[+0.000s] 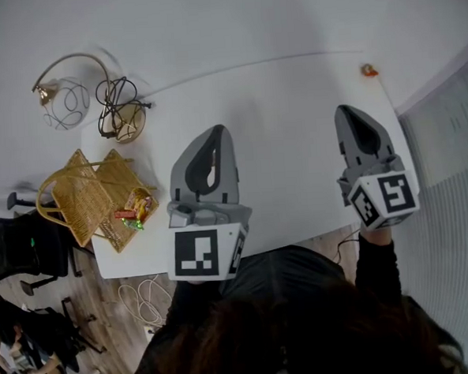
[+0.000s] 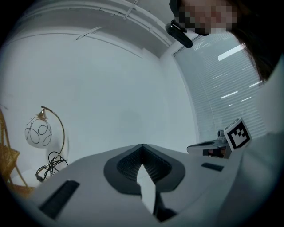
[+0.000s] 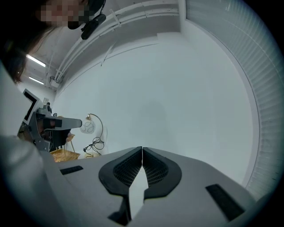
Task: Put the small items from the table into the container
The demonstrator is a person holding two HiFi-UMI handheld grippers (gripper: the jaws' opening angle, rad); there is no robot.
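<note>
White tabletop [image 1: 293, 123] fills most of the head view and is nearly bare. One small orange item [image 1: 368, 70] sits near its far right corner, too small to identify. The wicker basket [image 1: 77, 201] stands at the tabletop's left edge. Colourful wrapped bits [image 1: 133, 214] lie in its near end, their kinds unclear, and the left gripper view cuts the basket off at the frame. The left gripper [image 1: 219, 130] and right gripper [image 1: 348, 110] hover over the tabletop, well apart, each with jaws pressed together on nothing. Beyond the basket stand a wire-globe lamp [image 1: 64, 98] and a tangle of black cables [image 1: 118, 106]. The person's dark hair hides the tabletop's near edge.
</note>
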